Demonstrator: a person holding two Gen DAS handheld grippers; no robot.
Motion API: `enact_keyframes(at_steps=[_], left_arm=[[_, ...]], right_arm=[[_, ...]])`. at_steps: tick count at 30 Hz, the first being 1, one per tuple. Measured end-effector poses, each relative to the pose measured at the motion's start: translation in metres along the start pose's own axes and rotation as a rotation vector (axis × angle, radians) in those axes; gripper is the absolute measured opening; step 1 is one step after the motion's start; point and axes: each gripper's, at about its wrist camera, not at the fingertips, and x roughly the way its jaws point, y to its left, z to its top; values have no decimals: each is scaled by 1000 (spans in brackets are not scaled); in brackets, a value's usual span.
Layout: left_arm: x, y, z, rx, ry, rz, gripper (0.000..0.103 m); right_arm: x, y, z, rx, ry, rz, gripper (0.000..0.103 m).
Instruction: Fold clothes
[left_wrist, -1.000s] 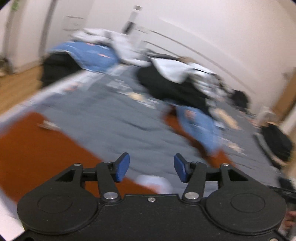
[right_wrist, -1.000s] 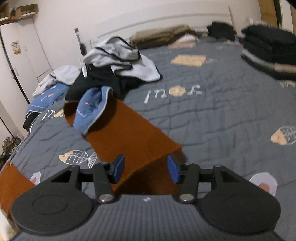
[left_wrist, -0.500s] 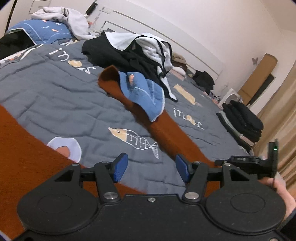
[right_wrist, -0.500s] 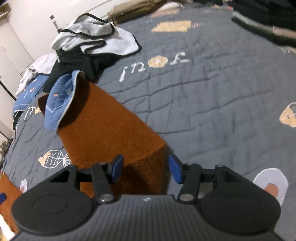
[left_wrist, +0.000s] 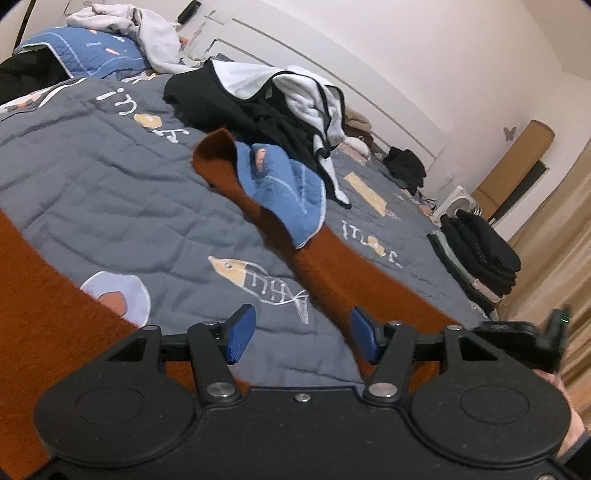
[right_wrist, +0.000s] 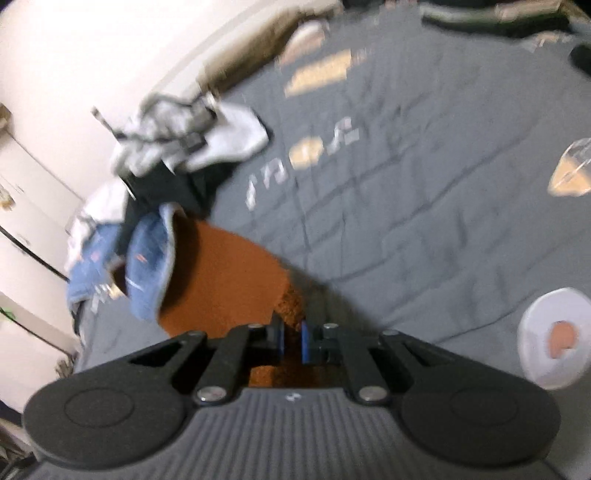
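Observation:
A rust-brown cloth (left_wrist: 332, 273) lies in a long strip across the grey quilted bed, with a small blue quilted piece (left_wrist: 288, 192) draped over its far end. More of the brown cloth fills the lower left of the left wrist view. My left gripper (left_wrist: 301, 338) is open just above the quilt, its right pad beside the strip's edge. In the blurred right wrist view my right gripper (right_wrist: 291, 341) is shut on the near corner of the brown cloth (right_wrist: 225, 273). The blue piece (right_wrist: 147, 266) sits at the cloth's far left end.
A heap of black and white clothes (left_wrist: 273, 103) lies at mid-bed, with a blue quilt (left_wrist: 92, 55) behind it. Folded dark garments (left_wrist: 480, 254) are stacked at the bed's right edge. A hand and the other gripper's body (left_wrist: 524, 341) show at lower right.
My right gripper has closed on the corner of the brown cloth; it was open half a second ago. The left gripper swung from a blurred view to facing along the strip and stays open.

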Motion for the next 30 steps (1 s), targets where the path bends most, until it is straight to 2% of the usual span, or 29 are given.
enact_keyframes(at_steps=[4, 7, 11, 14, 17, 20, 21, 23, 25, 26, 27, 30], left_arm=[[0, -7, 1, -3, -5, -25, 57], [0, -13, 1, -6, -8, -44, 57], [1, -17, 0, -15, -3, -59, 57], [2, -20, -2, -20, 5, -66, 57], [3, -24, -5, -17, 19, -74, 57], [7, -30, -8, -2, 46, -85, 57], [8, -32, -9, 4, 57, -88, 57], [10, -36, -12, 24, 75, -96, 57], [10, -39, -14, 38, 78, -102, 57], [10, -41, -14, 43, 78, -106, 57], [10, -42, -14, 44, 77, -110, 57], [11, -45, -14, 39, 76, -114, 57]], right_arm=[[-76, 9, -8, -24, -145, 33, 7], [-131, 13, -26, -60, -231, 21, 7], [-192, 6, -60, -97, -293, -54, 7], [-219, -11, -74, -128, -288, -160, 7], [-229, -26, -88, -201, -179, -262, 9], [-222, -38, -91, -229, -77, -345, 10], [-222, -40, -92, -231, -59, -355, 12], [-229, -37, -85, -234, -80, -342, 16], [-232, -27, -76, -261, -116, -325, 29], [-228, -19, -71, -292, -128, -310, 43], [-225, -11, -65, -323, -140, -296, 50], [-190, 13, -50, -438, -115, -252, 58]])
